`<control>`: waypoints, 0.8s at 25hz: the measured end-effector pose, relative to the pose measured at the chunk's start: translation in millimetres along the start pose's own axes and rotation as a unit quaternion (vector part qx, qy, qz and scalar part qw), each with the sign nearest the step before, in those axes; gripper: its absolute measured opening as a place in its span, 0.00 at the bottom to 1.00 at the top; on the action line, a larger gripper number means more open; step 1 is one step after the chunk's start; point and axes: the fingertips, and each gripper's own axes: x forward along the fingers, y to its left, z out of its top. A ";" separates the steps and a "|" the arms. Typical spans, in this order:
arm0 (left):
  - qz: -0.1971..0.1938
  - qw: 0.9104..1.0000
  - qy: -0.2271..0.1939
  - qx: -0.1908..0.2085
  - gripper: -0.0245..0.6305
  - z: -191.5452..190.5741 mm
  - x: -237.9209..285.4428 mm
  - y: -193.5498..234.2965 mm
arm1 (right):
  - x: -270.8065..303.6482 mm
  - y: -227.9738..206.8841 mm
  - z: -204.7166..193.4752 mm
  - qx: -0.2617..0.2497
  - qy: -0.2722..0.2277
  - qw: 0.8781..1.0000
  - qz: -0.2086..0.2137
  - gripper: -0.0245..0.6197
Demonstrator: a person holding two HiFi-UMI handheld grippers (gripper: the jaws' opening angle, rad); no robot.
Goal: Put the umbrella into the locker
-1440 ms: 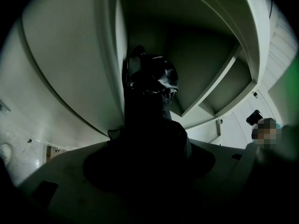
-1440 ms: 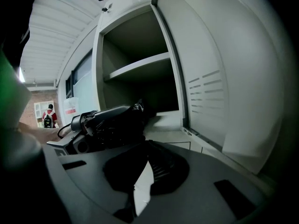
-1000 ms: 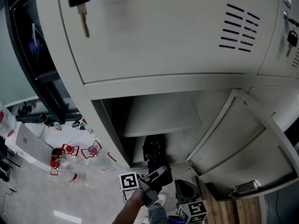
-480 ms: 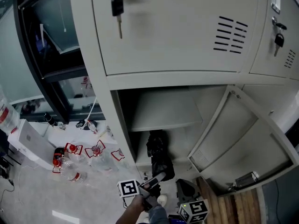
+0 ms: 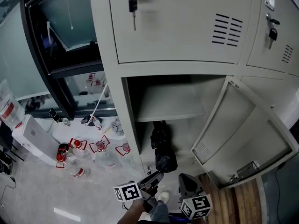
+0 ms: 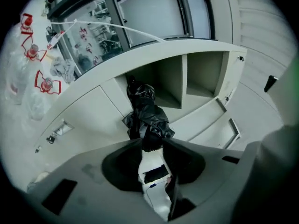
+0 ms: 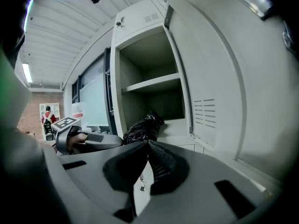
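Though unclear overhead, left fingers apart, closing, empty, right fingers shut, umbrella in locker

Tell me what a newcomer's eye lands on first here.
The black umbrella lying in the open lower compartment of the locker, beneath its shelf, stands out first. Next come the door swung wide to the right and the clear bottles with red labels scattered on the floor at left.

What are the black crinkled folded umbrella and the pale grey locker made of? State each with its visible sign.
Black crinkled folded umbrella: likely thin synthetic fabric, slightly glossy; it bunches in shiny creases. Pale grey locker: seemingly painted sheet metal with a smooth satin finish; the punched vent slots and its thin flat panels suggest it.
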 end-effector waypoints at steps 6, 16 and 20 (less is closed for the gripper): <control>0.000 0.994 -0.028 0.103 0.07 11.4 -11.1 -19.4 | -9.0 4.9 1.7 -0.001 -0.008 1.000 0.001 0.04; 0.030 0.982 -0.059 0.175 0.06 32.6 -24.4 -24.8 | -11.4 8.9 9.8 -0.024 -0.014 1.000 -0.002 0.04; 0.028 0.982 -0.047 0.181 0.06 30.1 -21.4 -26.3 | -10.7 8.8 11.4 -0.025 -0.015 1.000 -0.004 0.04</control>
